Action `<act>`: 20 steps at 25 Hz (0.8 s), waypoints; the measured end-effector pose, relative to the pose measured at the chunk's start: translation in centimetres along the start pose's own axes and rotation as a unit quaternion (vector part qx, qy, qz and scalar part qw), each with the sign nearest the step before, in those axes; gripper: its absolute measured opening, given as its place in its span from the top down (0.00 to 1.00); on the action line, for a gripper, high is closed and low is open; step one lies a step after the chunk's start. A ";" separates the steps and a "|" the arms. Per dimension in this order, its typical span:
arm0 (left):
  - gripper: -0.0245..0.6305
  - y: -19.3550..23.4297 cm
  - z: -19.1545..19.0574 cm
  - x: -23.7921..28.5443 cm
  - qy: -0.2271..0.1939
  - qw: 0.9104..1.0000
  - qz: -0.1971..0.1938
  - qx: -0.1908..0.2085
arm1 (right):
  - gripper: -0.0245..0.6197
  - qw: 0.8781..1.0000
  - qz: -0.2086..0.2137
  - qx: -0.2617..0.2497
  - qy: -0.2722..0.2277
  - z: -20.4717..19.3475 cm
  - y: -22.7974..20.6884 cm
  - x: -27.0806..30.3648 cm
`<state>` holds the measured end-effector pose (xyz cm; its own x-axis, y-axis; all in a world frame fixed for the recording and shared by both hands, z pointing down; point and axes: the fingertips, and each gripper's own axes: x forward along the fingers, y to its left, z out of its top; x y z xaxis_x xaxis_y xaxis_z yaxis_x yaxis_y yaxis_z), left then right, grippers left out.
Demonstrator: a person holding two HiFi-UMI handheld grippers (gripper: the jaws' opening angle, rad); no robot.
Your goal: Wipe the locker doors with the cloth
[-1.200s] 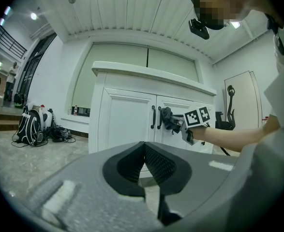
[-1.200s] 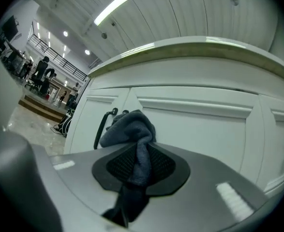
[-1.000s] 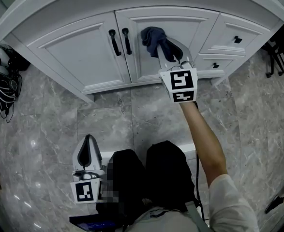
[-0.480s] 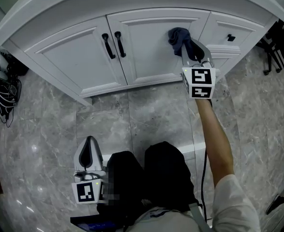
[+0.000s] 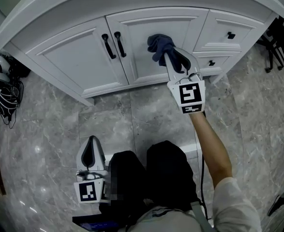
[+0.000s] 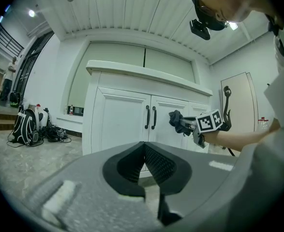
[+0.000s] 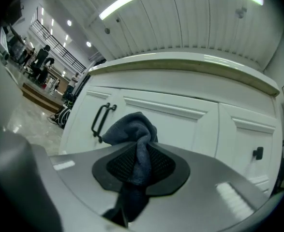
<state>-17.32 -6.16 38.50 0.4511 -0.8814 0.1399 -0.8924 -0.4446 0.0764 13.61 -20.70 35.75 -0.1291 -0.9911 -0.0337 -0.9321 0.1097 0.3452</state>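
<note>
Now: cloth held against the right-hand door

Underfoot I have grey marbled floor tiles (image 5: 45, 129). Ahead of both hand-held grippers stands a white cabinet (image 5: 91, 83) under a pale, curved surface (image 5: 54, 6). Its two locker doors (image 5: 79, 52) are shut, each with a black bar handle (image 5: 116, 43) beside the middle seam. To the right of my right hand-held gripper (image 5: 172, 57) sit two shut drawers (image 5: 226, 33) with small black knobs. I cannot see what any of them hold.

The right hand-held gripper is held out level at the right-hand door, its jaws pinched on the dark blue cloth (image 5: 158, 45). The bunched end sticks out past the jaw tips and seems to lie against the door panel, to the right of the handles. In the right gripper view the cloth runs down between the ribbed pads and hangs out behind them.

My left hand-held gripper (image 5: 90, 143) sits low beside my knee, well back from the cabinet. Its jaws are together with nothing between them.

Only the left gripper view shows a backpack (image 6: 25, 127) on the floor far to that gripper's left, and a slatted ceiling (image 6: 132, 8) overhead. Only the right gripper view shows a long, lit hall with people (image 7: 40, 59) far off to its left. Only the head view takes in both hand-held grippers at once.
</note>
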 end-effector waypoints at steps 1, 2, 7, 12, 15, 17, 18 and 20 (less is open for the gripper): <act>0.96 0.0 0.0 0.0 0.000 1.000 0.001 0.000 | 0.86 1.000 0.015 0.004 -0.004 0.1 1.6 0.1; 0.96 0.1 -0.1 -0.1 0.001 1.000 0.001 0.001 | 0.86 1.000 0.029 0.008 -0.007 0.1 3.1 0.2; 0.96 0.7 -0.1 -0.4 0.003 1.000 0.008 0.003 | 0.86 0.996 0.085 0.025 0.011 -2.2 8.9 2.5; 0.96 1.1 -0.2 -0.5 0.007 1.000 0.013 0.004 | 0.86 0.992 0.092 0.045 0.067 -5.9 10.9 5.6; 0.96 1.3 -0.1 -0.4 0.006 1.000 0.016 0.005 | 0.86 0.993 0.084 0.040 0.073 -6.6 10.4 6.5; 0.96 1.6 -0.1 -0.5 0.006 1.000 0.019 0.006 | 0.85 0.994 0.075 0.030 0.072 -6.6 9.8 6.4; 0.96 1.6 -0.2 -0.5 0.006 1.000 0.020 0.006 | 0.85 0.995 0.069 0.027 0.071 -6.5 9.2 6.2; 0.96 1.7 -0.3 -0.5 0.007 1.000 0.020 0.005 | 0.85 0.996 0.055 0.026 0.069 -6.7 7.6 5.7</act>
<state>-19.08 -6.43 38.82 0.4146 -0.8964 0.1568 -0.9100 -0.4102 0.0607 8.03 -26.01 44.45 -0.1876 -0.9732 0.1331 -0.9313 0.2193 0.2908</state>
